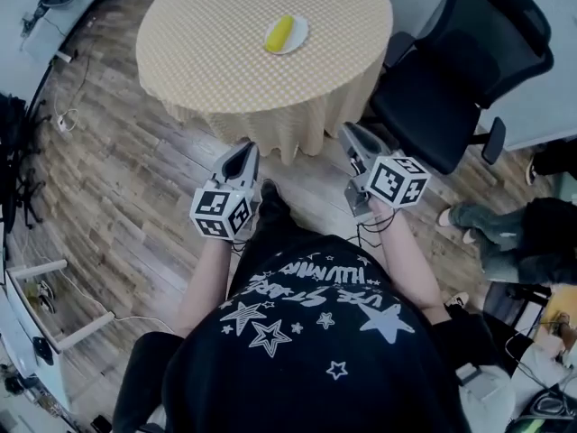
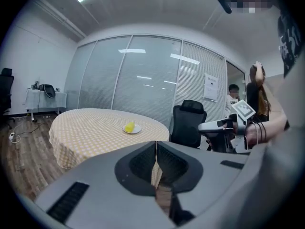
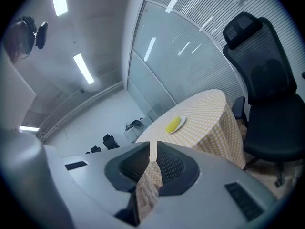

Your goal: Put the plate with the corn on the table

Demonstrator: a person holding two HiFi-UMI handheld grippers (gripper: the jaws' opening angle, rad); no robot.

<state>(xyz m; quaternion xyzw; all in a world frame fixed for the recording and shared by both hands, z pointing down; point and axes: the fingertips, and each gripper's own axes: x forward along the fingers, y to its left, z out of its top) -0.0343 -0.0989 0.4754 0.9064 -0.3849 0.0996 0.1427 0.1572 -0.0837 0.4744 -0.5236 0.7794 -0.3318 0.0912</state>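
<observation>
Head view shows the left gripper [image 1: 243, 147] held close to the person's body, pointing ahead toward the round table [image 1: 207, 61]. In the left gripper view its jaws are pressed together with nothing between them. The plate [image 2: 132, 129] with the corn [image 2: 129, 126] sits well ahead of this gripper and slightly to its left, resting flat on the checked cloth.

From above, the plate [image 1: 288, 34] lies on the far part of the tabletop, ahead of and between the two grippers, out of reach of both, with the corn [image 1: 279, 33] lying across it.

The right gripper [image 1: 352, 133] is also drawn in near the body. In the right gripper view its jaw tips meet and hold nothing (only cloth shows through the slit below them). The plate [image 3: 175, 125] appears well ahead and just right of those tips. A black office chair [image 1: 460, 70] stands to this gripper's right, beside the table.

Judging by this layout, the task looks finished: the plate rests on the table, both grippers are empty, and nothing appears left to place.
</observation>
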